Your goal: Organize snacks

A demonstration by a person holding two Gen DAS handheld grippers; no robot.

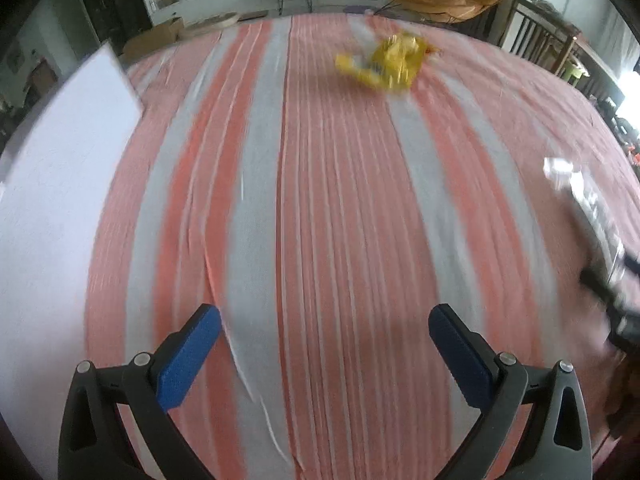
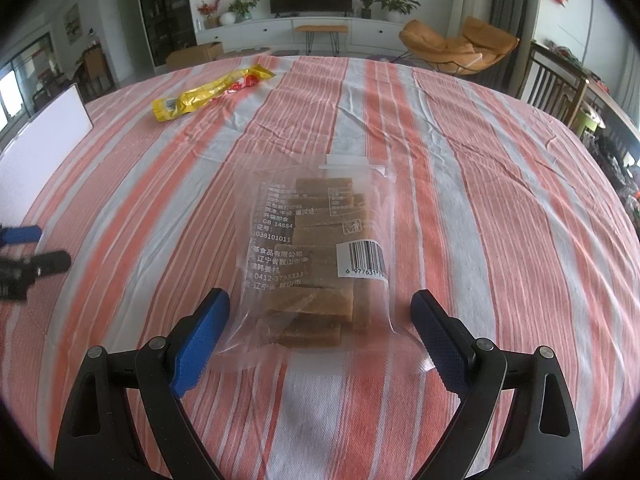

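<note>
Lying flat on the striped cloth (image 2: 460, 168), the clear snack bag (image 2: 316, 256) is flanked, untouched, by the released right gripper (image 2: 322, 320); the left gripper (image 1: 324, 332) is spread, empty.

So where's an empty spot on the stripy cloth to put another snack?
Bare cloth lies right of the clear bag, towards the chairs, and between it and the yellow packet. Tighter on the left, near the white board and the left gripper.
</note>
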